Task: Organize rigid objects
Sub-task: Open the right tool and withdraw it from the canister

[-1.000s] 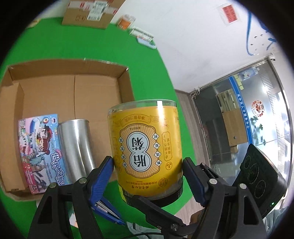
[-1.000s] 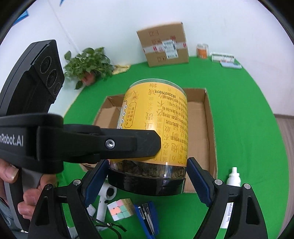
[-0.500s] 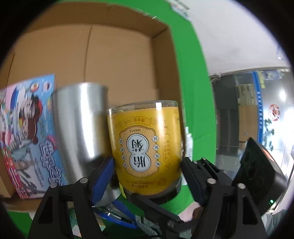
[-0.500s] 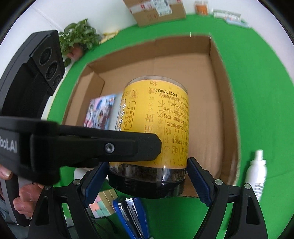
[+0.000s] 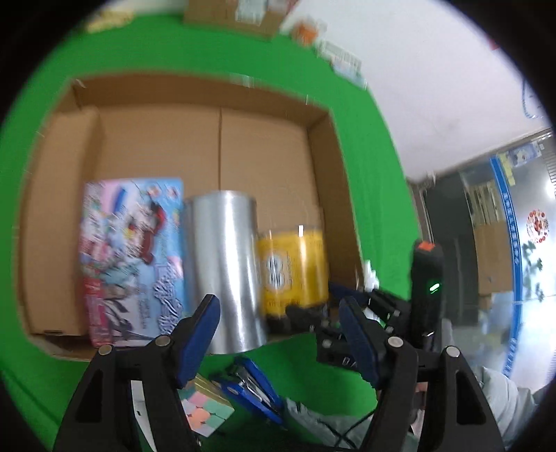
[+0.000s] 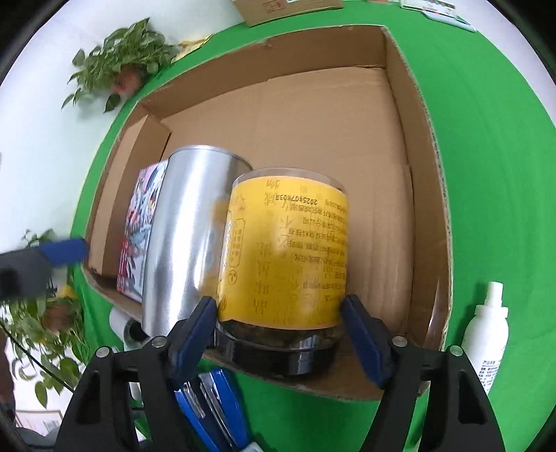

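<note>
A yellow-labelled jar (image 6: pixel 285 250) stands lid-down inside the open cardboard box (image 6: pixel 427 174), near its front wall and right against a silver can (image 6: pixel 187 226). My right gripper (image 6: pixel 279 306) is closing, and its blue pads touch both sides of the jar just above the black lid. In the blurred left wrist view my left gripper (image 5: pixel 278 307) hangs open and empty in front of the box (image 5: pixel 319 156). There the jar (image 5: pixel 292 264), the can (image 5: pixel 222 271) and a flat colourful box (image 5: pixel 132 257) line the front wall.
In front of the box on the green cloth lie a pastel puzzle cube (image 5: pixel 201 413) and a blue stapler (image 5: pixel 253 386). A white spray bottle (image 6: pixel 486 333) stands right of the box. A potted plant (image 6: pixel 121 59) and a closed carton (image 5: pixel 226 14) sit at the back.
The jar went down into the box beside the silver can. My left gripper let go of it and drew back. My right gripper's pads closed in onto the jar.
</note>
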Demonstrator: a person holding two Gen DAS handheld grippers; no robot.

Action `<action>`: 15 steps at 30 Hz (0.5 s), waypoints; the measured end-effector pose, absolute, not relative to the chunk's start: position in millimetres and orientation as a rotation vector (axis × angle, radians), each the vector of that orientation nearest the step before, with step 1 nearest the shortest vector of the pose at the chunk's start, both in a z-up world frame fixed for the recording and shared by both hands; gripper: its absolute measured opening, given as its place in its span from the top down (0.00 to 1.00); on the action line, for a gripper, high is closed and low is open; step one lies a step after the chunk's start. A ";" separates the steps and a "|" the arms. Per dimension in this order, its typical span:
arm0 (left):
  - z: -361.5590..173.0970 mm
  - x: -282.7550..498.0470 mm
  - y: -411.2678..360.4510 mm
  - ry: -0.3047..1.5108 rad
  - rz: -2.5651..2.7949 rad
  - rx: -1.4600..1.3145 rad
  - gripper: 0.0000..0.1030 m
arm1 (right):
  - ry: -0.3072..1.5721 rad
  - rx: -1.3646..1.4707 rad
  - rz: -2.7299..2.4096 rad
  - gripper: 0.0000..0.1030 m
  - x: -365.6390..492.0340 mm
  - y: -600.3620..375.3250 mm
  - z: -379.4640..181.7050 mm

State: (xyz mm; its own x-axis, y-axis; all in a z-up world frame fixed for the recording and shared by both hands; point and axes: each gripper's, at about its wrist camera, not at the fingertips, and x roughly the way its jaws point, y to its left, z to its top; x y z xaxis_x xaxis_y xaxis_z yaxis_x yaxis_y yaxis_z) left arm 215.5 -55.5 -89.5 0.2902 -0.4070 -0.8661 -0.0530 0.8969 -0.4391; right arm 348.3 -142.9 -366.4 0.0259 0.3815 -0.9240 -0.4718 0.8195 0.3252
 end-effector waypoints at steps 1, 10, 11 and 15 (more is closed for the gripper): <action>-80.3 210.3 -54.5 1.221 -0.232 -0.415 0.30 | 1.402 -0.100 0.675 0.29 344.3 -143.6 -365.3; -22.5 150.4 -39.6 0.976 0.003 -0.218 0.30 | 1.129 0.035 0.560 0.00 303.7 -206.1 -288.1; -22.1 143.4 -36.9 0.987 0.029 -0.199 0.30 | 1.115 0.029 0.553 0.00 298.2 -212.0 -283.9; -38.0 133.0 -44.2 1.105 0.089 -0.088 0.60 | 1.155 0.027 0.473 0.01 290.7 -245.9 -296.8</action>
